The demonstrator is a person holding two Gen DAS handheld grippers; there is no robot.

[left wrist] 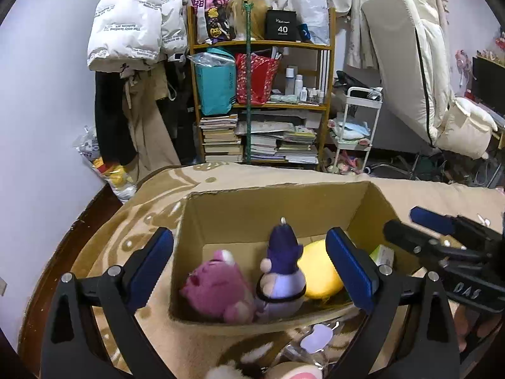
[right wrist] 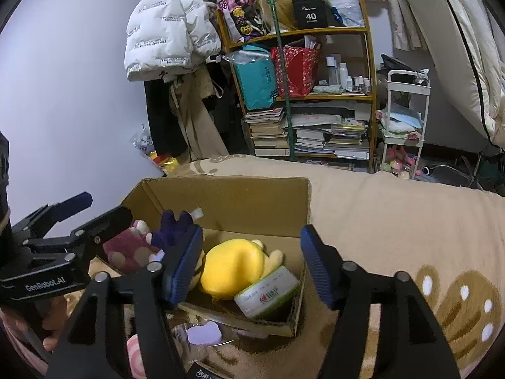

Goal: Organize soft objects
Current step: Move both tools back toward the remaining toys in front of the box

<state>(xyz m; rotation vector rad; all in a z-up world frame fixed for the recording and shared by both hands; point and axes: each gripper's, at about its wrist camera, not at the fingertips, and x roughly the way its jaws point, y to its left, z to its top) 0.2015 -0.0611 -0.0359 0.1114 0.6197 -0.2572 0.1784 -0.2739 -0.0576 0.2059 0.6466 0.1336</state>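
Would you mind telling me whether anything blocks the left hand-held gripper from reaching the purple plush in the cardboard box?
Nothing visible does. The left hand-held gripper is open above the near edge of the cardboard box, and the purple plush stands upright between its fingers, with a pink plush and a yellow plush close beside it.

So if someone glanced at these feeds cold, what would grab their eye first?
Probably the open cardboard box on the tan blanket, with a pink plush, a purple plush and a bright yellow plush side by side inside. Next, both the left gripper and right gripper hovering open over it, holding nothing. Behind stands a cluttered wooden bookshelf.
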